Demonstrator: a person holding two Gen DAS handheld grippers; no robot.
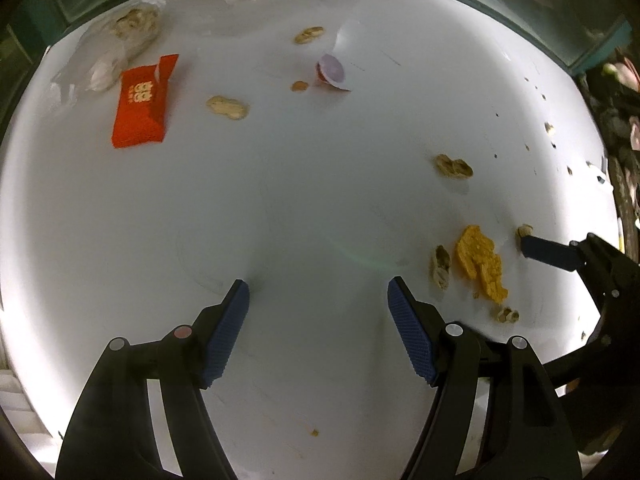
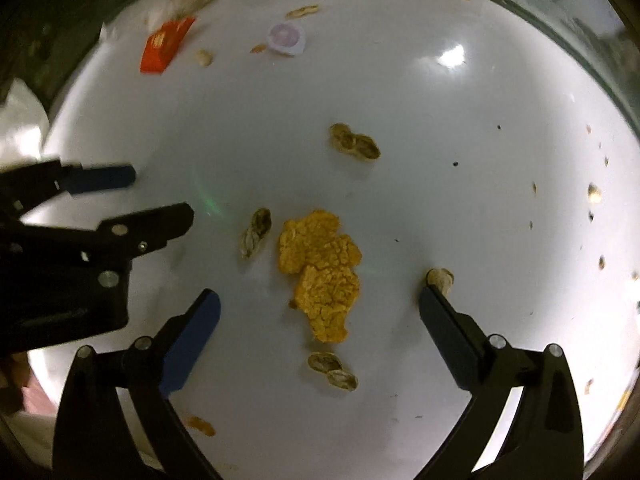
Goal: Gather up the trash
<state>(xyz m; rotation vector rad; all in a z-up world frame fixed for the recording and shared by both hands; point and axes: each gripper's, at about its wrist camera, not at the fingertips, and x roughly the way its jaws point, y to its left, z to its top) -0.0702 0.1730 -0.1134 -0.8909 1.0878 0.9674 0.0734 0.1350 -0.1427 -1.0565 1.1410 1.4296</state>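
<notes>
Since my right gripper stands wide open and empty, straddling the orange peel on the white table, I judge the step in hand is to pick this peel. To do it well I would lower both fingertips until they reach the surface, because the peel lies flat and thin, and close slowly from its two long sides. One fingertip is touching, or nearly touching, a peanut shell, so I should shift a little inward to avoid catching it. My left gripper is also open, holding nothing, over a bare part of the table. I count one orange peel, one red packet, one small cup with peeled lid, one plastic bag, and about eight peanut shells; the small crumbs I cannot count.
</notes>
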